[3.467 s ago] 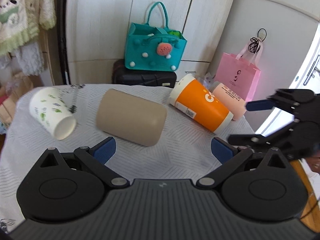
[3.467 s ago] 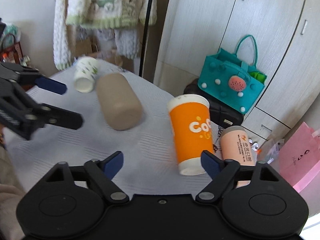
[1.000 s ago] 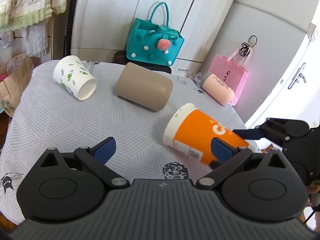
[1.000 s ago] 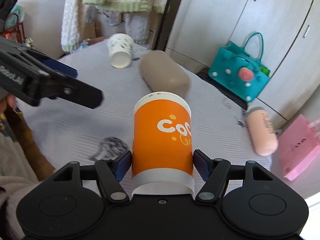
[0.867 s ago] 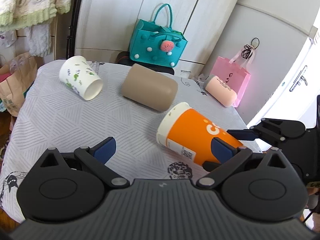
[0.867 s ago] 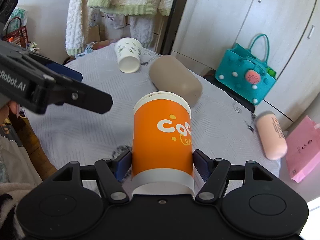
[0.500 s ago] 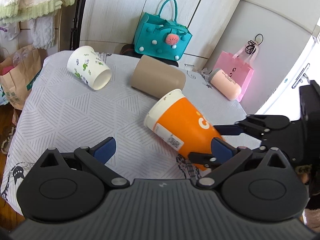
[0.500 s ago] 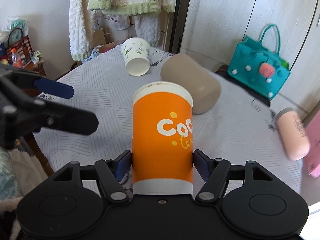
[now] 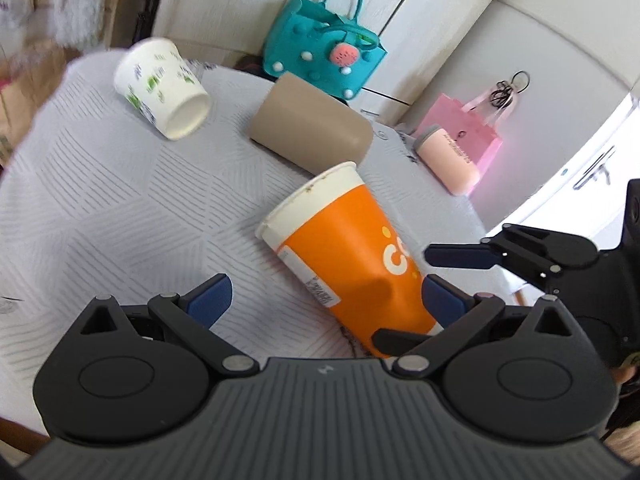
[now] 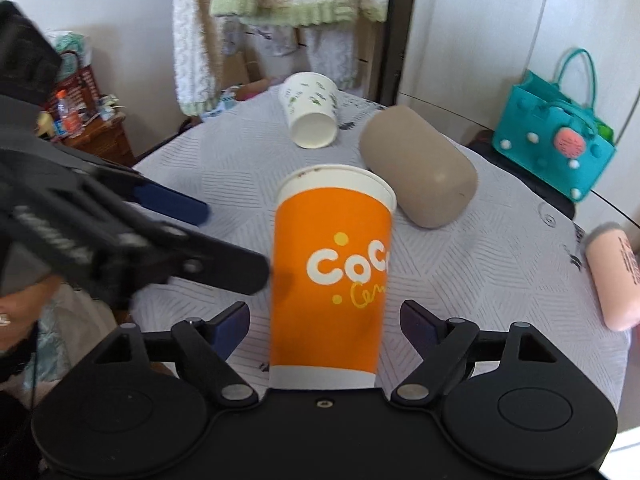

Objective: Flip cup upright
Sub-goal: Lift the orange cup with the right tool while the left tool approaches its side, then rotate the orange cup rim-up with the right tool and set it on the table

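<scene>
Between my right tongs' spread-wide fingers stands the tall orange paper cup, untouched; my left tongs gape beside it.

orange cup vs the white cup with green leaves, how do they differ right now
The orange cup stands nearly upright, mouth up, between the open fingers of the right gripper; the white cup lies on its side on the table, with no gripper at it. The orange cup is taller and carries white lettering; the white cup is shorter, with green prints. Both are open paper cups without lids.
</scene>
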### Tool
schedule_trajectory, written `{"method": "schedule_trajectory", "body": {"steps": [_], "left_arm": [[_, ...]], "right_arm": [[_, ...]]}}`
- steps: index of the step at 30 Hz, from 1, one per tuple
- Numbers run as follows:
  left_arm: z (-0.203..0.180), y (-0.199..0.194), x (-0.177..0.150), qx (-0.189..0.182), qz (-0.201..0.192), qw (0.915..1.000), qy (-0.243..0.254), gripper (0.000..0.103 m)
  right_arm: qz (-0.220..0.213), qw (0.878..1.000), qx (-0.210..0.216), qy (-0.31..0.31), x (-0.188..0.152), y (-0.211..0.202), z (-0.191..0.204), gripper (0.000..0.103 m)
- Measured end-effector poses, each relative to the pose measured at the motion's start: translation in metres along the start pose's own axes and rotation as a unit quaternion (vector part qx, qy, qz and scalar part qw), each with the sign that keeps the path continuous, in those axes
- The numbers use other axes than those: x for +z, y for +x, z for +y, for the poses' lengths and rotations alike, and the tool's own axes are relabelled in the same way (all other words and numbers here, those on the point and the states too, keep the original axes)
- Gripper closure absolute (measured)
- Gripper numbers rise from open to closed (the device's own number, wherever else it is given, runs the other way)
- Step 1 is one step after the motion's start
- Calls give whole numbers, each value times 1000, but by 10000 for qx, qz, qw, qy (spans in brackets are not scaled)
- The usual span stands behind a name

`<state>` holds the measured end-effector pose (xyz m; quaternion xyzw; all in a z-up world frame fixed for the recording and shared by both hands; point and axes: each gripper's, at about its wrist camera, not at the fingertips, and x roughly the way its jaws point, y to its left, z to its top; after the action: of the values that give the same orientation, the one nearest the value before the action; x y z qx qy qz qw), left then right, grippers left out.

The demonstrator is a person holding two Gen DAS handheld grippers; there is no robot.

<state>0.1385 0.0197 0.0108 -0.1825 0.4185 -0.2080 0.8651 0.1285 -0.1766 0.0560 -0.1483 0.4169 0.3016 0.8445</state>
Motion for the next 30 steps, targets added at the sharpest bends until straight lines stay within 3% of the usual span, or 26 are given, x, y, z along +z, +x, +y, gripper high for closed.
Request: {"method": "schedule_trajectory", "body": {"steps": [4, 8, 14, 15, 18, 30], "left_arm": [[11, 16, 3, -315, 169, 9985, -405, 3], [16, 28, 2, -332, 165, 9974, -622, 7], [18, 42, 7, -515, 210, 9955, -764, 18], [17, 44, 8, -596, 214, 9950, -778, 21], [16, 46, 8, -764, 189, 9935, -822, 31], [-17, 30, 0, -590, -361, 9976, 42, 31]], "right_arm": [[25, 9999, 128, -98, 6, 6, -3, 17], [84, 9997, 202, -70, 12, 17, -10, 17], [105, 9994, 335, 7, 12, 26, -22, 20], [100, 9992, 398, 20, 12, 27, -23, 25], [33, 9991, 419, 75, 9, 26, -25, 25], [-549, 9978, 370, -87, -8, 4, -25, 25]]}}
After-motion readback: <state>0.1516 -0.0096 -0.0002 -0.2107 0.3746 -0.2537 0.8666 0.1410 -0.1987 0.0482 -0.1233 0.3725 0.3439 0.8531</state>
